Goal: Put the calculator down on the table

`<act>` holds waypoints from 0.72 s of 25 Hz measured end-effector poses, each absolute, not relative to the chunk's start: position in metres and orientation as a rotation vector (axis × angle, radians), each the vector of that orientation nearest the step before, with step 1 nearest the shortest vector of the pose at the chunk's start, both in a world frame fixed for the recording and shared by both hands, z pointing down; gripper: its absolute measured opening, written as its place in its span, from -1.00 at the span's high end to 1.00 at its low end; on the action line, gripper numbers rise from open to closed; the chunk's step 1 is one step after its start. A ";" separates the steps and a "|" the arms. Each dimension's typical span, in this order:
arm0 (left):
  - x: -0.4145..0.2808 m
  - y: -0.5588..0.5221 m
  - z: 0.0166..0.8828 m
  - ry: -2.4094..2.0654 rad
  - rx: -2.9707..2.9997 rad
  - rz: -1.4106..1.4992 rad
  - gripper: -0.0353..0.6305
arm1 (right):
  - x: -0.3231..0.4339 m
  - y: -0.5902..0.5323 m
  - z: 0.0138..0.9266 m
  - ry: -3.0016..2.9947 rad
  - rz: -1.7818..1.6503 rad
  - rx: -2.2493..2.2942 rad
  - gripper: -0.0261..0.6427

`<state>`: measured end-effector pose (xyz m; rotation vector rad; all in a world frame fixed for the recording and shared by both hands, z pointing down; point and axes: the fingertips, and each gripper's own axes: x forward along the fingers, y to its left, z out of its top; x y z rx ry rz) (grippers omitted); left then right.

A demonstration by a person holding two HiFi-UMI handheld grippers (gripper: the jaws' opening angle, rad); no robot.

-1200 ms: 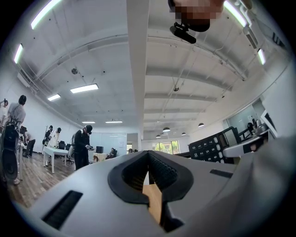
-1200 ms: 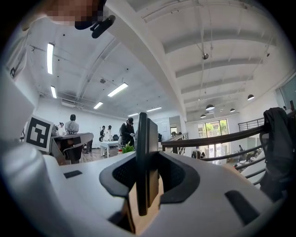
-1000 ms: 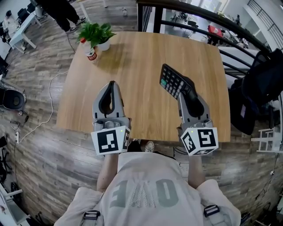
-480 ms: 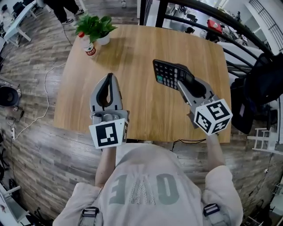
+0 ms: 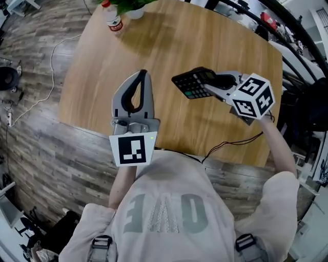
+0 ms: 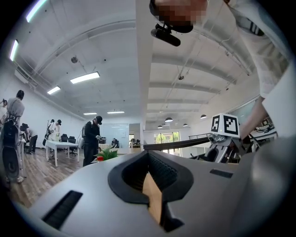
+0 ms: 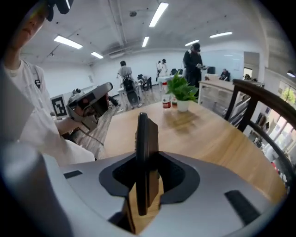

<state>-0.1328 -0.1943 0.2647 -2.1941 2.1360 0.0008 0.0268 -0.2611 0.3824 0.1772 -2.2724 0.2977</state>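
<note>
One black calculator (image 5: 187, 85) is sitting clamped in the right gripper (image 5: 210, 83) above the wooden table (image 5: 169, 43), while the left gripper (image 5: 143, 74) is hovering nearby, jaws together and empty.

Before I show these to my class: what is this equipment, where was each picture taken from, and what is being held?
There is no robot here. A person holds a two-jaw gripper in each hand. The head view comes from a camera on the person's head, looking down. The other two come from cameras riding on each gripper. The right gripper has its jaws closed on a black calculator, held over the wooden table. The left gripper holds nothing, jaws together. At the table's far end stand a plant and a bottle.
</note>
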 end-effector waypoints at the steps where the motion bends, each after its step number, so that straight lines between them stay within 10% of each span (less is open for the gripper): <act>1: -0.135 -0.197 0.271 2.151 -2.200 -0.016 0.87 | 0.023 -0.261 0.394 -2.233 0.301 0.121 0.56; 18: -0.178 -0.223 0.358 2.364 -2.257 -0.109 0.87 | -0.010 -0.192 0.541 -1.695 0.555 -0.631 0.55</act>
